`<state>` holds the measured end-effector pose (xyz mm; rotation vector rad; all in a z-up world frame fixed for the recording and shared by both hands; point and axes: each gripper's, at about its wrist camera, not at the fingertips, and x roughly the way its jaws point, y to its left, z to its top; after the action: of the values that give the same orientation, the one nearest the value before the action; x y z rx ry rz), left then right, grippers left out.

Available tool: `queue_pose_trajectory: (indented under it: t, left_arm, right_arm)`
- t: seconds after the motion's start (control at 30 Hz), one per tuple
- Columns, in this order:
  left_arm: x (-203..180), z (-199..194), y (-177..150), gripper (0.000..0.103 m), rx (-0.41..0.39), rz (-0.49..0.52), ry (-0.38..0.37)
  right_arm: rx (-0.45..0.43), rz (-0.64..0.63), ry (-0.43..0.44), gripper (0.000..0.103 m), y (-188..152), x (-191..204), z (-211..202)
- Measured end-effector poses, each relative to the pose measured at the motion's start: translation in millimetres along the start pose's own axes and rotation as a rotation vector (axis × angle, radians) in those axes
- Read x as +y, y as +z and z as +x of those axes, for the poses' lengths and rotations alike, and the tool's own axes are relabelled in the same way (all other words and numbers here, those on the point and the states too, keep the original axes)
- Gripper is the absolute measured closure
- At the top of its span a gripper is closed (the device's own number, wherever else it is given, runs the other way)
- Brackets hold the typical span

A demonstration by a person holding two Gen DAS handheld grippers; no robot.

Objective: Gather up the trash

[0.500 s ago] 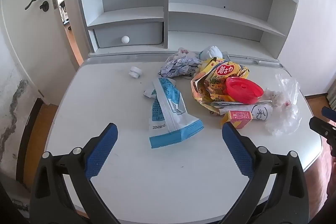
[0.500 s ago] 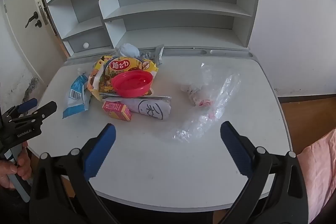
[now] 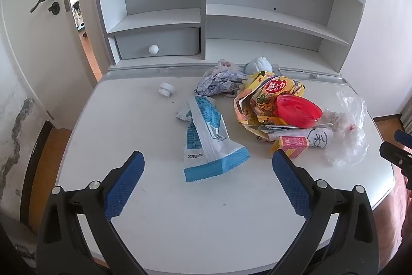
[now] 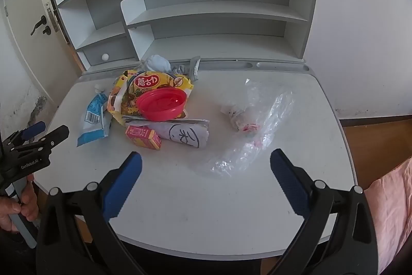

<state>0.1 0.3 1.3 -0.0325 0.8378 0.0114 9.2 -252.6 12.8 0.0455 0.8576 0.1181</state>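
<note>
On the white desk (image 3: 159,210) the trash lies in a loose heap toward the far middle. A blue-and-white wrapper (image 3: 206,143) lies flat, nearest the left gripper (image 3: 207,183), whose jaws stand wide apart over bare desk, holding nothing. To its right a red plastic lid (image 3: 298,110) rests on a yellow snack bag (image 3: 267,92), with a small pink-and-yellow carton (image 3: 292,146) just in front. The right gripper (image 4: 206,179) is likewise fully spread and empty, a crumpled clear plastic bag (image 4: 253,141) lying just beyond its tips. A small white cap (image 3: 165,89) sits apart at far left.
</note>
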Motion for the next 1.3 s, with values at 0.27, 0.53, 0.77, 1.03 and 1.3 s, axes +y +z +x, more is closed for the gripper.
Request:
queue_pose_trajectory:
  t: [0.27, 0.53, 0.77, 1.03, 1.3]
  left_arm:
    - [-1.1, -1.7, -1.5, 0.006, -0.002, 0.005, 0.000]
    - [-1.3, -2.3, -1.4, 0.006, -0.002, 0.006, 0.004]
    - [-0.1, -4.0, -3.1, 0.006, -0.001, 0.002, 0.007]
    - [1.4, -3.4, -3.0, 0.006, 0.002, 0.004, 0.005]
    - [1.5, -2.1, -2.6, 0.006, 0.002, 0.005, 0.007]
  right_arm:
    - [-0.001, 0.004, 0.007, 0.007, -0.6, -1.0, -0.5]
    - [-0.004, 0.004, 0.007, 0.007, -1.5, -0.7, -1.9]
    - [-0.002, 0.001, 0.008, 0.007, -1.4, 0.1, -1.5]
    - [0.000, 0.005, 0.008, 0.007, -1.7, 0.4, -1.3]
    - [0.002, 0.006, 0.009, 0.007, -1.3, 0.4, -1.3]
